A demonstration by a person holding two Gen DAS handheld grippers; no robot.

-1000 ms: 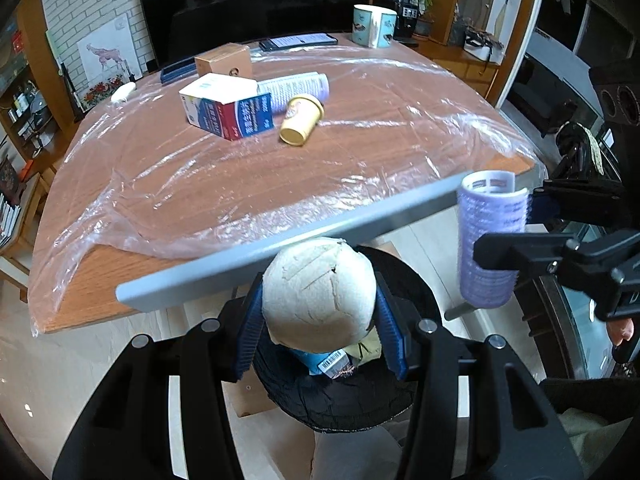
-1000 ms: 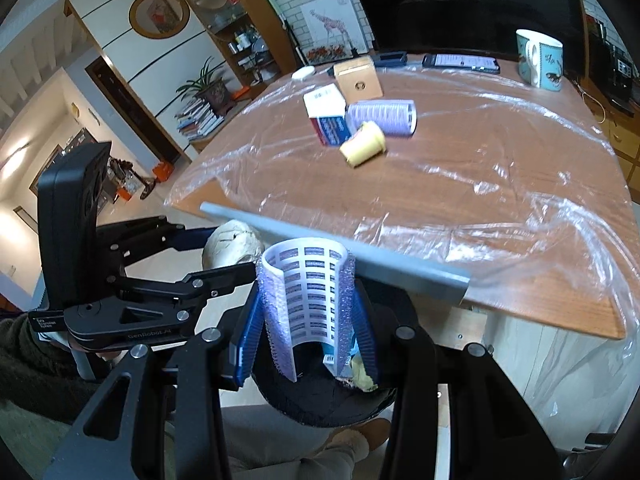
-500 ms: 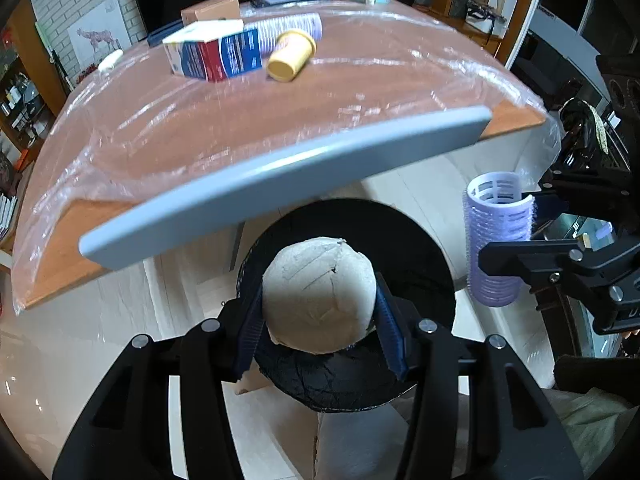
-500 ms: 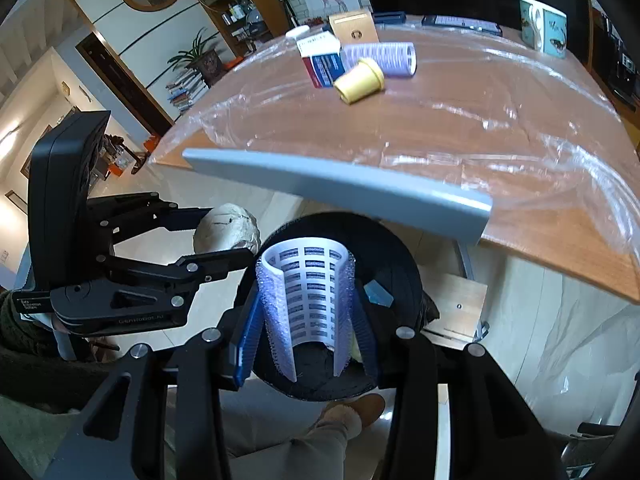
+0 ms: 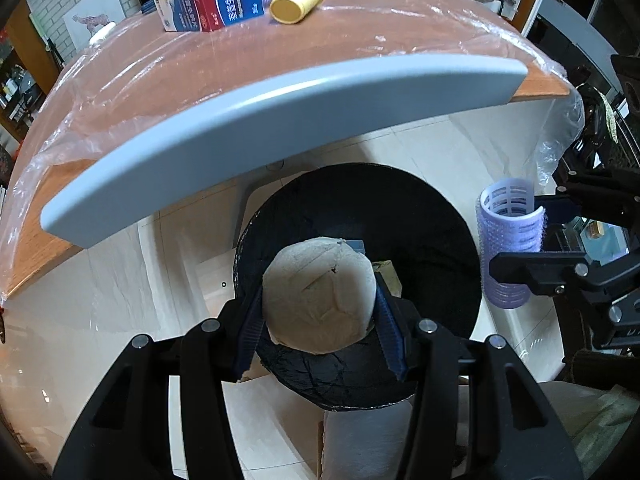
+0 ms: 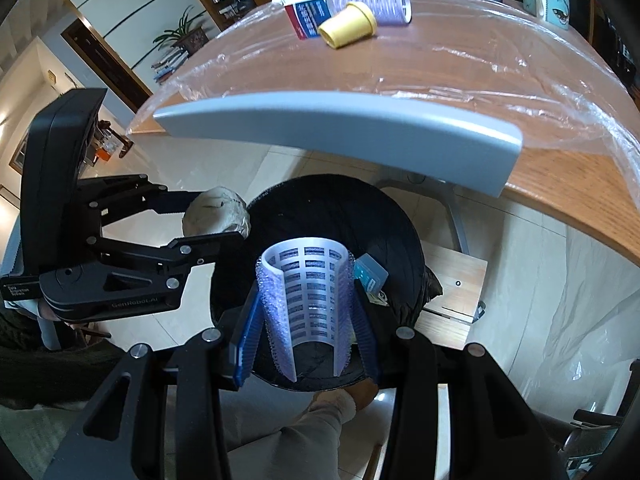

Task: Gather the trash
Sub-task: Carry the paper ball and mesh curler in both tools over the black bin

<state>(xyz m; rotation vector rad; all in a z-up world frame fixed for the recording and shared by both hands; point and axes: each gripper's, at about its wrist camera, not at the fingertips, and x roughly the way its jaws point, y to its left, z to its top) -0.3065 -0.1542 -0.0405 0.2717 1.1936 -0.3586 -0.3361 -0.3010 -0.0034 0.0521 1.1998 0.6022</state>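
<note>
The left gripper (image 5: pixel 320 312) is clenched on a pale crumpled paper ball (image 5: pixel 318 294) at the lower centre of the left wrist view, directly above the black trash bin (image 5: pixel 420 216). The right gripper (image 6: pixel 306 320) clasps a lilac hair roller (image 6: pixel 306 300) at the lower centre of its own view, also over the bin's mouth. Both items look very light. The ball seems soft and would squash under the pads, so gripping across its widest part suits it. The roller looks like stiff ribbed plastic with a grippy outer surface, and its split side may flex, so holding it across its sides is sensible. A yellow cup (image 6: pixel 348 26) and a carton (image 5: pixel 208 2) remain at the top of each frame on the table (image 6: pixel 440 64)
</note>
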